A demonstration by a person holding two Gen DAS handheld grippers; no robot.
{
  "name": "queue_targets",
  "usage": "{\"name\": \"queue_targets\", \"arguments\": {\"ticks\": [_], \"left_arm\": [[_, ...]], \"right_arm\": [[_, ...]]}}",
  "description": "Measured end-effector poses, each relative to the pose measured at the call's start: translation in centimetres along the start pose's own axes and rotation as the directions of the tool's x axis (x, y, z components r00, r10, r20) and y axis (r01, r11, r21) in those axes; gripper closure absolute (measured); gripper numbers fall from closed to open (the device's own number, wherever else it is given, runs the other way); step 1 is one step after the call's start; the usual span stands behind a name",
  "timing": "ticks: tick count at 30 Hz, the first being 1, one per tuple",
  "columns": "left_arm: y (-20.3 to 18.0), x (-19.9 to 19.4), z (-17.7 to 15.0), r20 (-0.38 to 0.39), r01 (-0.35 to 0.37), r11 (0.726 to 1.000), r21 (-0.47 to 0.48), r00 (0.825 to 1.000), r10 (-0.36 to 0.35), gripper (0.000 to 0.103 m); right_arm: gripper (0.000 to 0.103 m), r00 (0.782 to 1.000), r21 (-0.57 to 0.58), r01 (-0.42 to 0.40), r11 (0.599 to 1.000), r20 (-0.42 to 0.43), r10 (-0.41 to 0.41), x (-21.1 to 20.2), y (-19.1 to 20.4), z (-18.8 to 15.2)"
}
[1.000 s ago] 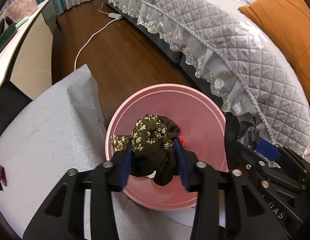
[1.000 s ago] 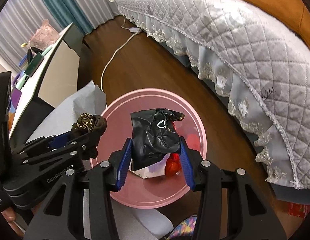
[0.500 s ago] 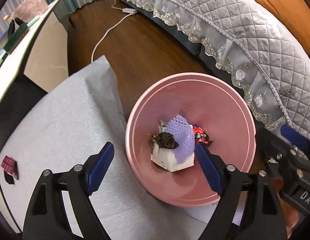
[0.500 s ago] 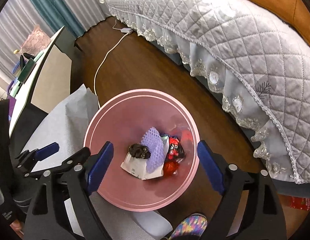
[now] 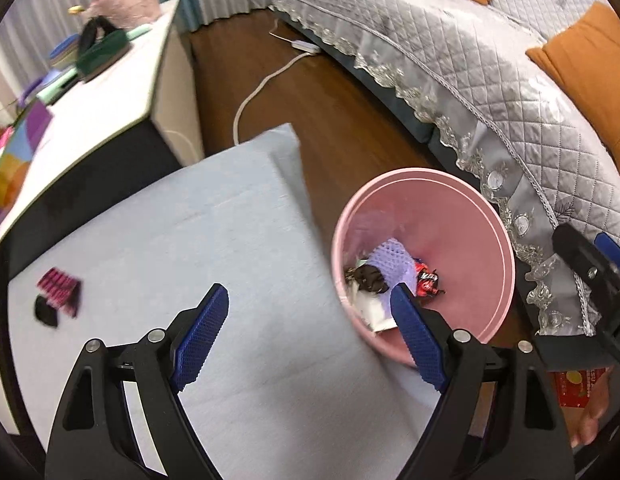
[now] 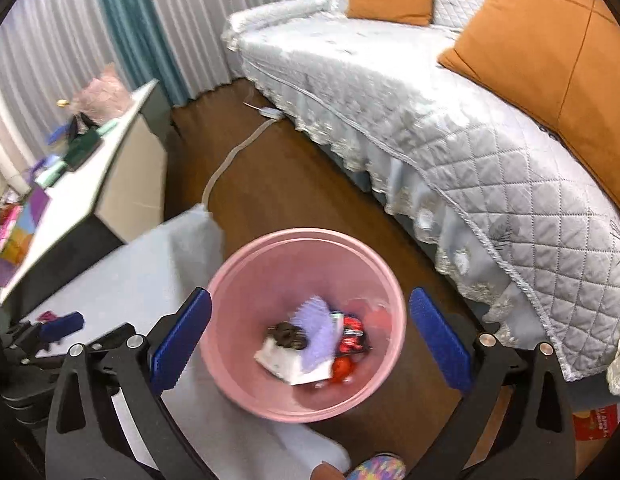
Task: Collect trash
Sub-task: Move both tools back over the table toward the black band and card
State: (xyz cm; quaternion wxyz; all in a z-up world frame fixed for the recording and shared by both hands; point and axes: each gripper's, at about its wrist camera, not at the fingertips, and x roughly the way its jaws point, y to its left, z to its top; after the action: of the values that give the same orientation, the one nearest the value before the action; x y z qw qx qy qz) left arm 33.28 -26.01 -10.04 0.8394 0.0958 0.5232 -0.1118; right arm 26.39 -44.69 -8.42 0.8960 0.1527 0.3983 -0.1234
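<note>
Both the left gripper (image 5: pixel 306 336) and right gripper (image 6: pixel 308 338) are spread wide and empty, with trash lying in the pink bin (image 6: pixel 246 276) beside the table. One pink wrapper (image 5: pixel 58 290) remains on the grey tablecloth (image 5: pixel 190 232), so the next pickup likely calls for the left gripper to reach across and close on it.

Left wrist camera is looking down from above the grey surface (image 5: pixel 230 248), with the pink bin (image 5: pixel 498 240) near, off right. Right wrist camera is hovering higher, facing straight into the same bin (image 6: pixel 270 256). Both are sharing bin, surface edge, sofa (image 6: pixel 450 128).
</note>
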Motion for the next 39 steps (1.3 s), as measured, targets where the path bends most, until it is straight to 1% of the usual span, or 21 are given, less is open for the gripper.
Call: {"name": "queue_targets", "arguments": {"ticks": [4, 7, 10, 12, 14, 17, 21, 22, 25, 27, 29, 32, 33, 36, 39], "left_arm": [[3.0, -3.3, -2.4, 0.033, -0.011, 0.999, -0.030, 0.999, 0.012, 0.022], [5.3, -5.8, -4.0, 0.052, -0.027, 0.998, -0.048, 0.998, 0.030, 0.022], [7.8, -8.6, -5.9, 0.083, -0.048, 0.997, -0.058, 0.995, 0.053, 0.022], [9.1, -10.1, -7.1, 0.104, -0.065, 0.996, -0.062, 0.992, 0.071, 0.022], [10.9, -12.1, -8.9, 0.137, -0.070, 0.995, -0.074, 0.987, 0.080, 0.022], [13.1, -14.1, -11.2, 0.162, -0.085, 0.991, -0.100, 0.982, 0.100, 0.022], [16.1, -15.9, -14.8, 0.174, -0.107, 0.980, -0.170, 0.975, 0.137, 0.022], [17.1, -16.4, -16.1, 0.184, -0.113, 0.974, -0.198, 0.971, 0.150, 0.022], [19.1, -17.0, -18.8, 0.196, -0.159, 0.954, -0.253, 0.957, 0.212, 0.022], [20.4, -17.1, -20.5, 0.202, -0.176, 0.941, -0.290, 0.949, 0.240, 0.022], [21.2, -16.7, -21.7, 0.198, -0.188, 0.927, -0.323, 0.945, 0.261, 0.022], [22.6, -15.5, -23.5, 0.184, -0.188, 0.910, -0.370, 0.945, 0.270, 0.022], [23.0, -15.0, -24.1, 0.176, -0.199, 0.901, -0.385, 0.943, 0.284, 0.022], [23.6, -13.7, -25.3, 0.152, -0.222, 0.887, -0.406, 0.940, 0.304, 0.022], [23.9, -12.6, -25.9, 0.122, -0.235, 0.886, -0.399, 0.945, 0.305, 0.022]], "right_arm": [[0.005, 0.998, -0.032, -0.025, 0.999, 0.055, 0.027, -3.1, 2.7, -1.0], [0.005, 0.994, -0.069, -0.080, 0.994, 0.073, 0.085, -5.7, 5.5, -2.4], [0.005, 0.985, -0.093, -0.136, 0.986, 0.094, 0.145, -8.3, 8.0, -4.5], [0.005, 0.978, -0.112, -0.180, 0.977, 0.084, 0.190, -9.8, 9.7, -6.2], [0.005, 0.969, -0.135, -0.224, 0.965, 0.074, 0.235, -11.0, 11.3, -7.7], [0.005, 0.959, -0.176, -0.263, 0.949, 0.061, 0.277, -12.3, 13.5, -9.9], [0.005, 0.932, -0.234, -0.349, 0.907, 0.014, 0.362, -13.4, 16.8, -12.9], [0.005, 0.924, -0.254, -0.368, 0.895, 0.007, 0.382, -13.6, 17.7, -13.7], [0.005, 0.914, -0.306, -0.387, 0.870, -0.002, 0.406, -13.8, 19.5, -15.4], [0.005, 0.904, -0.333, -0.405, 0.851, -0.008, 0.427, -13.7, 20.5, -16.5], [0.005, 0.900, -0.364, -0.411, 0.836, -0.015, 0.435, -13.4, 21.4, -17.6], [0.005, 0.900, -0.403, -0.406, 0.820, -0.018, 0.436, -12.7, 22.0, -18.9], [0.005, 0.900, -0.416, -0.407, 0.813, -0.030, 0.435, -12.1, 22.2, -19.3], [0.005, 0.899, -0.425, -0.419, 0.803, -0.068, 0.433, -11.1, 22.5, -20.0], [0.005, 0.897, -0.426, -0.430, 0.796, -0.099, 0.431, -10.4, 22.7, -20.4]]}}
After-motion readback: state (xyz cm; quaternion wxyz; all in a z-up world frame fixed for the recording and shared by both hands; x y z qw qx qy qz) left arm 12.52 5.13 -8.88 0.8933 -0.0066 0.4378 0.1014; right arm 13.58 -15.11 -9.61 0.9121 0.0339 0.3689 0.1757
